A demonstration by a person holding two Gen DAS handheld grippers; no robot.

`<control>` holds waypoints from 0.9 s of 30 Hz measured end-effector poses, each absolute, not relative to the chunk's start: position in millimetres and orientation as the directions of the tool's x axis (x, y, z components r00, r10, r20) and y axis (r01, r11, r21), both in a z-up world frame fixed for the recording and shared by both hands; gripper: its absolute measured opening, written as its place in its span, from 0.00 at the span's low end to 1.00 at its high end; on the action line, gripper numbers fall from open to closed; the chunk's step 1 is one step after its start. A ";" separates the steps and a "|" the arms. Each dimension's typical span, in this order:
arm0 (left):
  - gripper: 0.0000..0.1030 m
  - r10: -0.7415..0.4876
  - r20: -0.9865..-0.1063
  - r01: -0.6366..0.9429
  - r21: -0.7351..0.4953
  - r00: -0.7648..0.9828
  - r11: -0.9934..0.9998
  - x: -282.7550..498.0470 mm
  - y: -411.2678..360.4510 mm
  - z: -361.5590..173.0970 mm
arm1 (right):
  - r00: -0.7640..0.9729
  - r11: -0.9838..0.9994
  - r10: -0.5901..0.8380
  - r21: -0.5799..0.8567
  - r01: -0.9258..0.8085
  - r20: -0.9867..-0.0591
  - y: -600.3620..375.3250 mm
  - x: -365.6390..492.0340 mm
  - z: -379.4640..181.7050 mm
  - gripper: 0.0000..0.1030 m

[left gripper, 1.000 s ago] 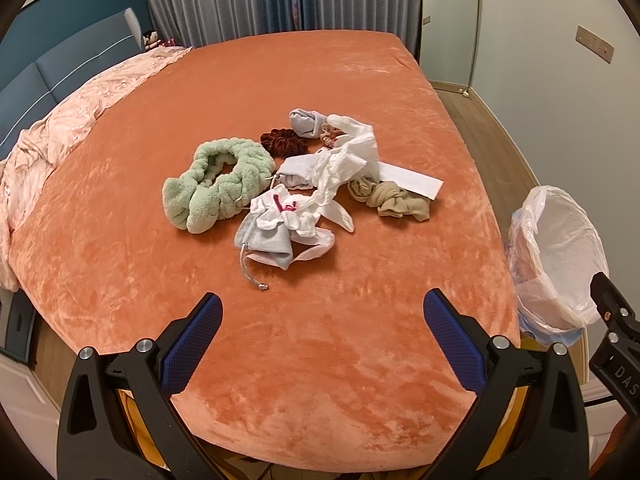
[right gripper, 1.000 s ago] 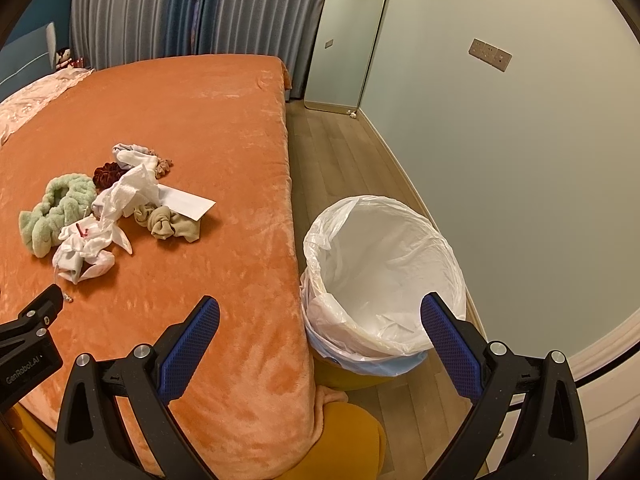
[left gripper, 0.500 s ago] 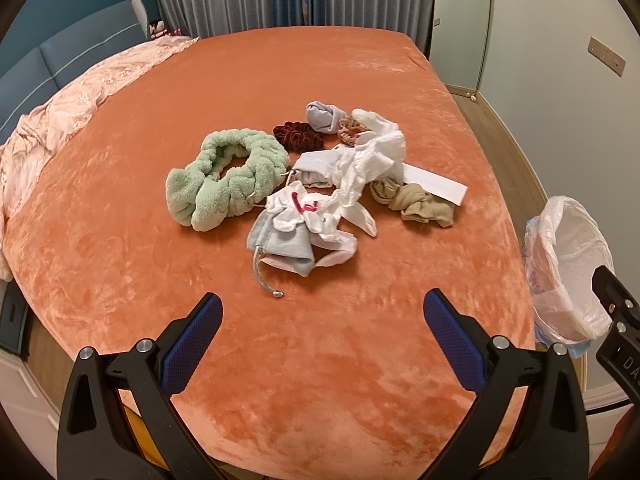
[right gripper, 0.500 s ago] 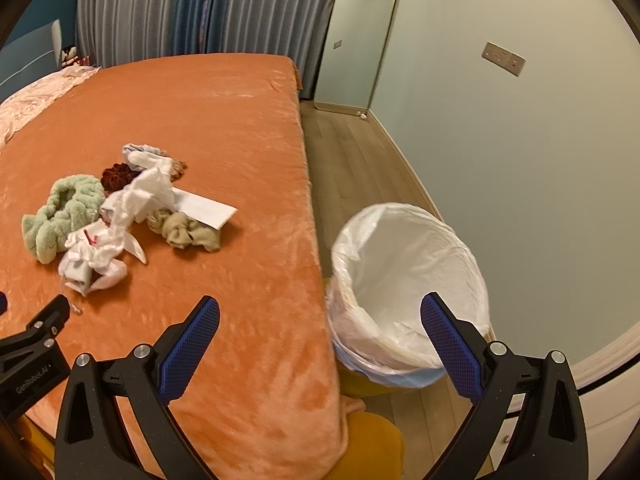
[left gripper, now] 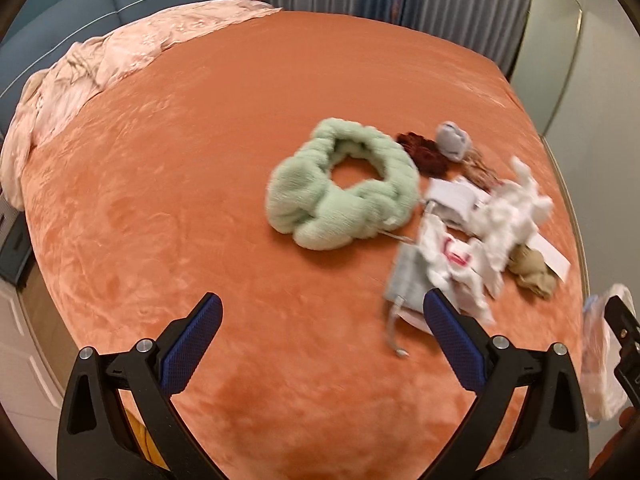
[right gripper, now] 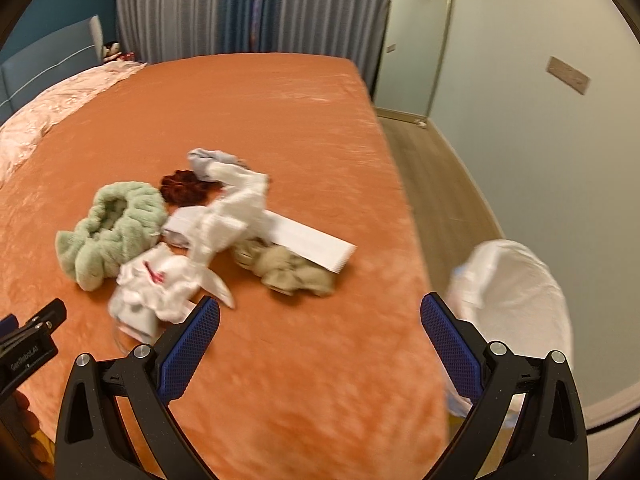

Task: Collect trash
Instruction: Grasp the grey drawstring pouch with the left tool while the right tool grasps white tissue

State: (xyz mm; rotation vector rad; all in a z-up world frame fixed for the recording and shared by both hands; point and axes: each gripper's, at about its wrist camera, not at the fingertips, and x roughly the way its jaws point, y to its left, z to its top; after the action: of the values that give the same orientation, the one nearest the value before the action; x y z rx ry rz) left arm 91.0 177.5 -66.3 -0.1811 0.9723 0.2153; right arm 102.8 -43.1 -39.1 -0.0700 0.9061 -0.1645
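A pile of small items lies on the orange bed (left gripper: pixel 180 184): crumpled white tissue (left gripper: pixel 508 212) (right gripper: pixel 232 212), a white wad with red marks (left gripper: pixel 452 256) (right gripper: pixel 156 276), a flat white paper slip (right gripper: pixel 312 244), a beige scrunchie (right gripper: pixel 284 268), a dark red scrunchie (right gripper: pixel 180 188) and a green fluffy headband (left gripper: pixel 344 200) (right gripper: pixel 108 232). The white-lined trash bin (right gripper: pixel 516 300) stands on the floor right of the bed. My left gripper (left gripper: pixel 320 344) is open and empty, left of the pile. My right gripper (right gripper: pixel 320 340) is open and empty over the bed's near edge.
A pink quilt (left gripper: pixel 92 64) lies bunched at the bed's far left by the blue headboard. Grey curtains (right gripper: pixel 224 8) hang behind the bed. A wooden floor strip (right gripper: pixel 436 184) runs between the bed and the pale wall.
Both grippers moved forward and closer to the bed. The left view swung left, so the pile now sits to its right. The right view swung left, bringing the pile nearer and the bin to the right edge.
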 end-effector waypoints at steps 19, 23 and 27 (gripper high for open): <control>0.22 -0.332 -0.867 -0.132 -0.403 0.370 0.906 150.4 147.2 -153.2 | 0.499 0.998 -0.051 -0.054 0.008 -0.865 -16.4 134.4 -89.6 0.60; 0.08 -0.346 -0.857 -0.123 -0.419 0.382 0.900 143.9 156.7 -149.5 | 0.462 0.999 0.041 0.020 -0.049 -0.886 -2.6 133.7 -103.3 0.50; 0.08 -0.324 -0.855 -0.145 -0.410 0.406 0.901 132.9 170.6 -139.6 | 0.424 0.991 0.129 0.099 -0.091 -0.896 11.1 133.0 -117.1 0.43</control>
State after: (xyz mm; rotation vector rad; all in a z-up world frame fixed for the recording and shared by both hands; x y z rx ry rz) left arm 132.9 170.6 -139.6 -0.4618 1.1590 -0.1181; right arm 133.0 11.1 -117.1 0.0373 1.1245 0.1378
